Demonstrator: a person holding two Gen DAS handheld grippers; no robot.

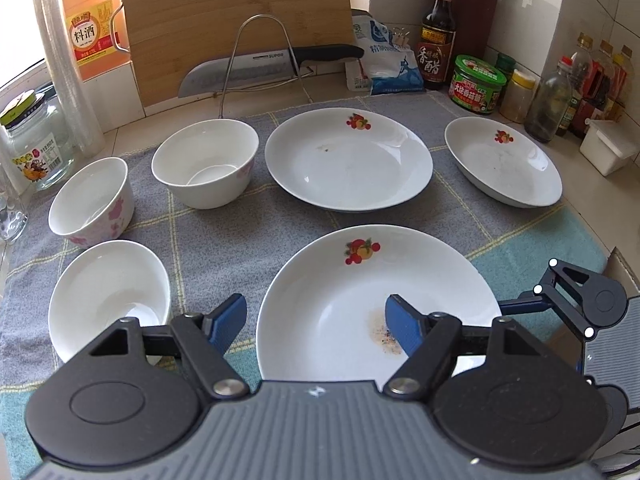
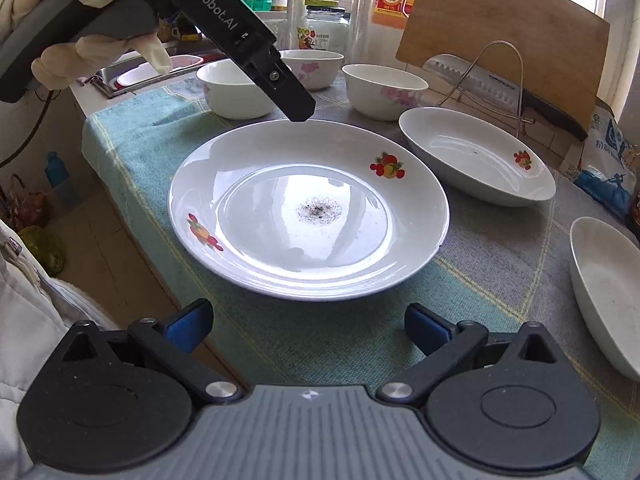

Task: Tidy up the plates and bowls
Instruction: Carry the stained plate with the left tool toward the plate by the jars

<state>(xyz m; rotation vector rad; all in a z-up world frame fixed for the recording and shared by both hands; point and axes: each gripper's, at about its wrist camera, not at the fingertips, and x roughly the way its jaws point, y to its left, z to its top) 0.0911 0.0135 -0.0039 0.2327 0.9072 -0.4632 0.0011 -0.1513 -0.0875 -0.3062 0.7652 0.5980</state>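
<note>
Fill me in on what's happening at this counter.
A person holds two grippers over a checked cloth set with three white fruit-print plates and three white bowls. The left gripper hangs open over the nearest plate with a speckled stain. The right gripper is open, short of that plate's edge. Nothing is gripped or stacked yet.

The near plate's (image 1: 360,292) front rim is hidden behind the left gripper's body; 1 plate (image 2: 608,292) is cut by the right edge.
</note>
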